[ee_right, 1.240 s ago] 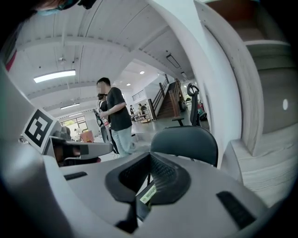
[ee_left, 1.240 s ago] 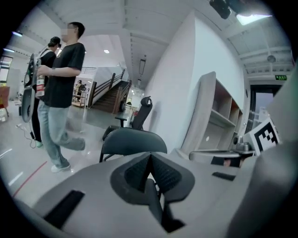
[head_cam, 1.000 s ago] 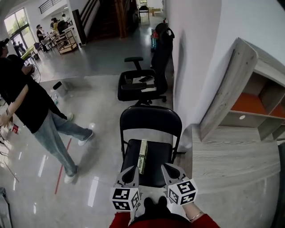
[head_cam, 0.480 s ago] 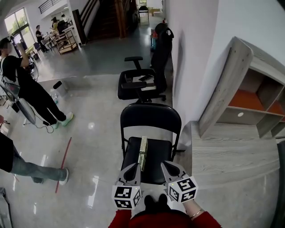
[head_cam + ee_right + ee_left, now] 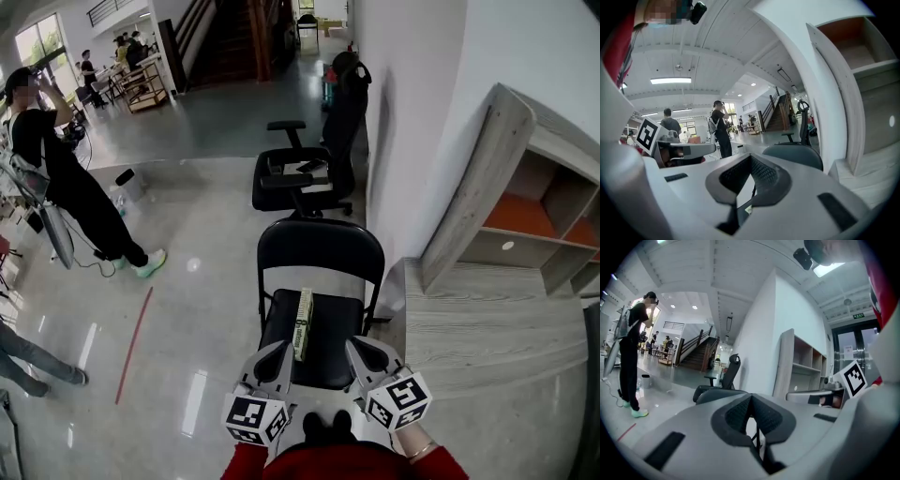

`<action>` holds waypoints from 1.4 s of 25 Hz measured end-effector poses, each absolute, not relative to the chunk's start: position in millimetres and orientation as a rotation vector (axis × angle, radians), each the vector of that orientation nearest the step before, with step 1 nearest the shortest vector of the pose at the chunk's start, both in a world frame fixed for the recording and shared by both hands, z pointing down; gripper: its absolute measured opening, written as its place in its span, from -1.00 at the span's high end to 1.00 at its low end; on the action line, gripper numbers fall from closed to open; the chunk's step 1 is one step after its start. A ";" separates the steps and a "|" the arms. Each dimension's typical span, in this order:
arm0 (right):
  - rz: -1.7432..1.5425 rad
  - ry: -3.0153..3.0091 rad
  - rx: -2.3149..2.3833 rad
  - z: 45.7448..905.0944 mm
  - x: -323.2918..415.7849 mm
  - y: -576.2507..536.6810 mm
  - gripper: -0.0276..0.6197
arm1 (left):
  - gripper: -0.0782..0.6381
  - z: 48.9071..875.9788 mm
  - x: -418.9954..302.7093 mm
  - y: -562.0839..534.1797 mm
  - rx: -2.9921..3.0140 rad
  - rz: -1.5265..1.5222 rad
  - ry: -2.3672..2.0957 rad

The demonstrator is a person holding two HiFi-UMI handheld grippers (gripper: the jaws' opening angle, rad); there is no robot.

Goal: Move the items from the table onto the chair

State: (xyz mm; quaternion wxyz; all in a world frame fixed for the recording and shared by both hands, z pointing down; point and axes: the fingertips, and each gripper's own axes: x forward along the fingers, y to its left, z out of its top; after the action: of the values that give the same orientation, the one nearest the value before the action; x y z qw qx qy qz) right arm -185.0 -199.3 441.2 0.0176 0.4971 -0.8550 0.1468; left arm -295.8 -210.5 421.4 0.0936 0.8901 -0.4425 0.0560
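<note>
At the far left edge, only the legs (image 5: 33, 361) of a passer-by show. A second ago that person filled the left foreground. A person in black (image 5: 56, 169) now stands farther back on the shiny floor with a hand raised to the head, where a second ago only a sliver of them showed at the edge. The red line (image 5: 134, 339) on the floor lies where it did.

The left gripper (image 5: 273, 364) hangs low in the head view, just before the front edge of the folding chair (image 5: 320, 251). Its own view shows the left gripper (image 5: 751, 398) clenched, pads meeting at the tip with nothing between them, as before. Its marker cube sits a little lower and further left in the head view than a second ago.

The box (image 5: 303, 323), long and narrow, lies lengthwise on the chair's black seat, between the two grippers and beyond their tips, touching neither. It has not shifted. Behind the folding chair stands an office chair (image 5: 292, 183).

The right gripper (image 5: 367, 361) is level with the left, just beside the seat's right front corner. Its own view shows the right gripper (image 5: 751, 158) pressed together at the tip and empty.

To the right is the grey wooden table (image 5: 487, 337), with the shelf unit (image 5: 525, 211) behind it.
</note>
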 end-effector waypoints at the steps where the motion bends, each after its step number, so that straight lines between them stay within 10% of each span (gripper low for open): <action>1: 0.432 -2.666 1.537 436.6 -184.2 -196.9 0.90 | 0.76 416.6 -295.9 -208.5 2.656 0.154 -1.309; 35: 0.349 -2.705 1.538 412.6 -167.7 -171.7 0.90 | 0.76 398.9 -308.5 -184.4 2.660 0.137 -1.376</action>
State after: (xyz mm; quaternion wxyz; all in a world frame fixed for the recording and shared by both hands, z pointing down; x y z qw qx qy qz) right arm -167.7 -171.7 412.6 0.0052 0.4912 -0.8639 0.1115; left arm -308.5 -184.4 398.9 0.0717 0.8850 -0.4578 0.0455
